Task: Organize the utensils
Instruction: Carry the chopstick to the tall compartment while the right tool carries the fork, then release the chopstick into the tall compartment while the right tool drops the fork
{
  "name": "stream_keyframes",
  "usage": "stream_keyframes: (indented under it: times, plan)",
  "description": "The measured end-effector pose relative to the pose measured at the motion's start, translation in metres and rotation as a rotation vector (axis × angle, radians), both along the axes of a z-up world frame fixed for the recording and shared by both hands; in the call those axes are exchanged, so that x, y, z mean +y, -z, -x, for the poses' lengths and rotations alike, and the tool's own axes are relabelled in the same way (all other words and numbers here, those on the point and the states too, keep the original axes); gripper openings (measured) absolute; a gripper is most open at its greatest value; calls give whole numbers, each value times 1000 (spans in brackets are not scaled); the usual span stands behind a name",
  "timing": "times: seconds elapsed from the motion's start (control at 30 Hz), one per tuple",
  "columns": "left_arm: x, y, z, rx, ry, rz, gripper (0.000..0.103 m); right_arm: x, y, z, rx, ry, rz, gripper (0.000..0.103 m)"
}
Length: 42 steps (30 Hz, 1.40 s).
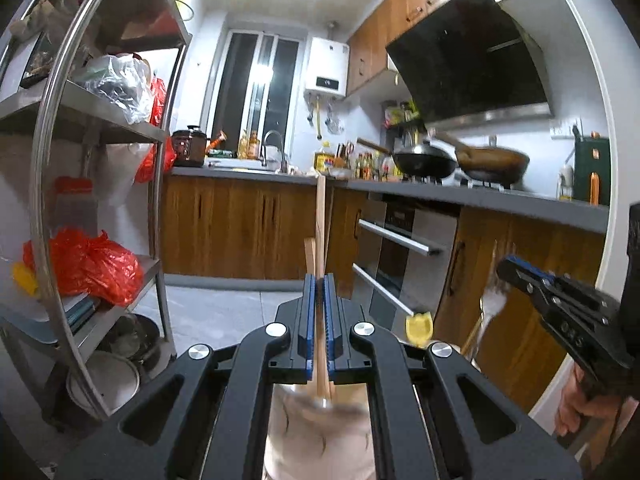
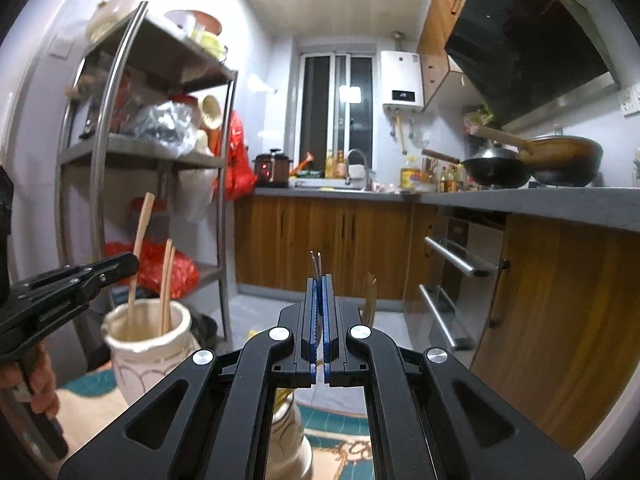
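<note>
- both sets of fingers are pressed together on utensils: my left gripper (image 1: pixel 319 280) pinches a long wooden chopstick (image 1: pixel 320 216) that stands upright between its blue pads, with a shorter wooden stick just beside it on the left.
- my right gripper (image 2: pixel 319 280) is clamped on thin metal utensil handles (image 2: pixel 316 266), whose two tips poke up just above the pads; what kind of utensil they belong to i cannot tell from this view.
- from the left wrist view, the right gripper (image 1: pixel 516 266) shows at the right edge, with a blurred white fork-like piece (image 1: pixel 494 306) hanging below its tips.
- a cream ceramic holder (image 2: pixel 150 344) sits low on the left in the right wrist view, with wooden chopsticks (image 2: pixel 166 286) standing in it; the left gripper (image 2: pixel 124 262) is just above its rim, touching the tallest stick.
- the holder stands on a patterned teal cloth (image 2: pixel 336 426); i see no edge of what lies under it.
- a second pale holder (image 2: pixel 290 432) is partly hidden under my right gripper's frame.
- a hand (image 2: pixel 40 380) grips the left gripper's handle at the lower left.
- behind: a metal shelf rack (image 2: pixel 160 156) with red bags, and the kitchen tabletop (image 2: pixel 520 200) carrying two woks (image 2: pixel 532 164).
</note>
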<state>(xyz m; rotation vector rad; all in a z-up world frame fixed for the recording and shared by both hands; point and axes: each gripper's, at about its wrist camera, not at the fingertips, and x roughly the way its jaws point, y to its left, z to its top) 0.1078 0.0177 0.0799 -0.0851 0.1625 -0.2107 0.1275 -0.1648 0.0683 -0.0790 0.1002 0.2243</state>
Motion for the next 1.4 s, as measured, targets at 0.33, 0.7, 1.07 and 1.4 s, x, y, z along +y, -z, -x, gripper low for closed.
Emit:
stream_keyframes:
  times: [0.33, 0.7, 1.07, 1.4]
  plan:
    - [2, 15, 4, 81, -2, -15, 4, -1, 9, -4, 61, -2, -10, 3]
    - [3, 17, 8, 75, -16, -26, 4, 1, 12, -4, 76, -2, -13, 10]
    - [-2, 18, 22, 49, -23, -42, 35, -1, 2, 11, 18, -29, -61, 52]
    - [-1, 21, 45, -5, -94, -44, 96, -17, -4, 27, 8, -8, -123, 96]
